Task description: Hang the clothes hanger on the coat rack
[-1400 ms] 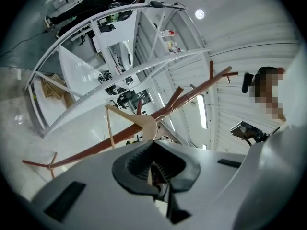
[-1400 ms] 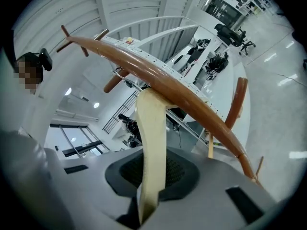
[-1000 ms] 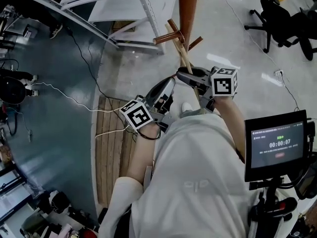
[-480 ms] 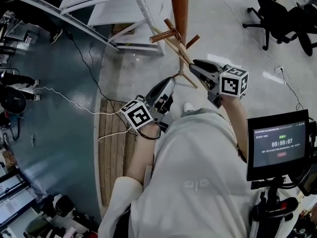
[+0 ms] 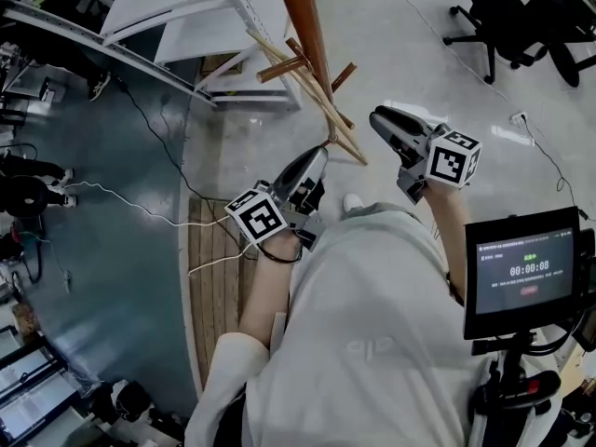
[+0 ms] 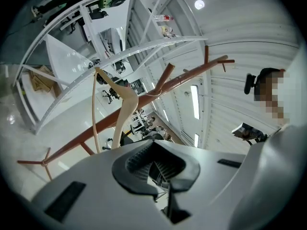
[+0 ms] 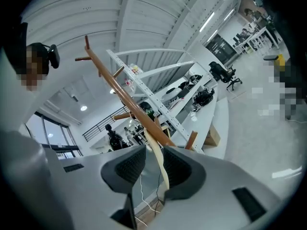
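Note:
The reddish-brown coat rack pole (image 5: 300,17) rises at top centre with short pegs (image 5: 279,67) sticking out. A pale wooden hanger (image 5: 321,110) hangs slanted against the pole, free of both grippers. My right gripper (image 5: 382,116) is open just right of the hanger's lower end and does not touch it. In the right gripper view the hanger (image 7: 156,152) shows beyond the gap between that gripper's (image 7: 148,164) jaws. My left gripper (image 5: 320,154) is shut and empty, just below the hanger. The left gripper view shows the hanger (image 6: 125,104) across the pole (image 6: 172,83) above that gripper (image 6: 160,169).
A white metal shelf frame (image 5: 186,12) stands behind the rack. A wooden pallet (image 5: 212,277) and loose cables (image 5: 140,203) lie on the floor at the left. Office chairs (image 5: 507,17) are at top right. A monitor (image 5: 526,273) on a stand is at the right.
My right gripper, which had the hanger at the rack a second ago, let go, opened and drew back to the right. The hanger stays on the rack. The left gripper barely moved.

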